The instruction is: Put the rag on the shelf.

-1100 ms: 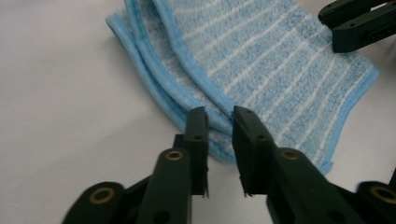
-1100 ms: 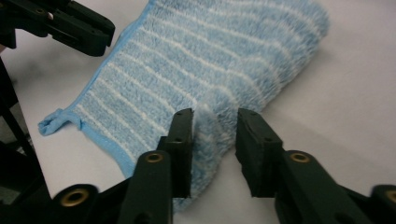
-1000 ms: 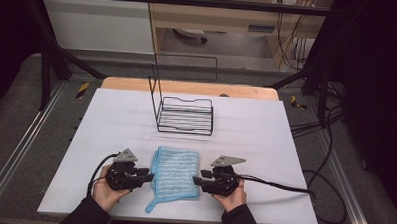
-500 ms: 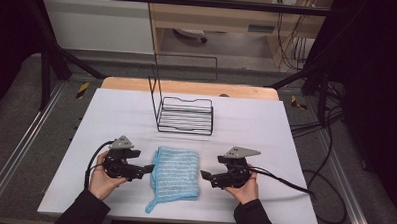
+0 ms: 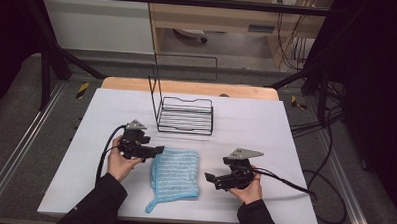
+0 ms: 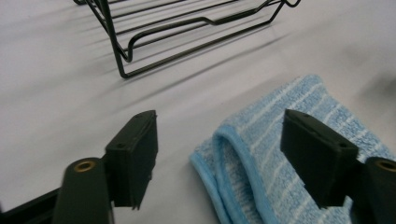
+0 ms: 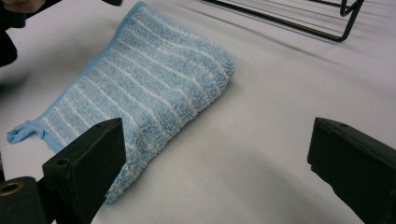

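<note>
- From the high view, a folded blue striped cloth (image 5: 174, 173) lies flat on the white surface (image 5: 266, 129), near its 6 o'clock edge, with a small loop tail trailing off its 7 o'clock corner.
- The left claw (image 5: 157, 150) sits at the cloth's 10 o'clock corner, held by the person's left hand (image 5: 115, 161); the right claw (image 5: 210, 178) is at the cloth's 3 o'clock side, apart from it, held in the right hand (image 5: 246, 188).
- A black wire rack (image 5: 185, 115) stands at 12 o'clock from the cloth, well apart, with a tall wire frame rising at its 9 o'clock end.
- The left gripper view adds what the high view cannot: the left claw (image 6: 219, 158) is spread wide, and the cloth's (image 6: 275, 154) doubled, bound edge lies between its jaws, nearer the right-hand jaw; whether it touches is unclear. The rack's (image 6: 187, 32) lower rails cross at 12 o'clock.
- The right gripper view shows the right claw (image 7: 215, 163) spread wide over bare surface, its left-hand jaw in front of the cloth's (image 7: 154, 79) fluffy fold; contact cannot be told. The rack (image 7: 299, 18) corner shows at 1 o'clock.
- Dark sleeves cover both forearms in the high view.
- No writing is legible; yellow-and-black markers sit on the floor frame at 10 and 2 o'clock.
</note>
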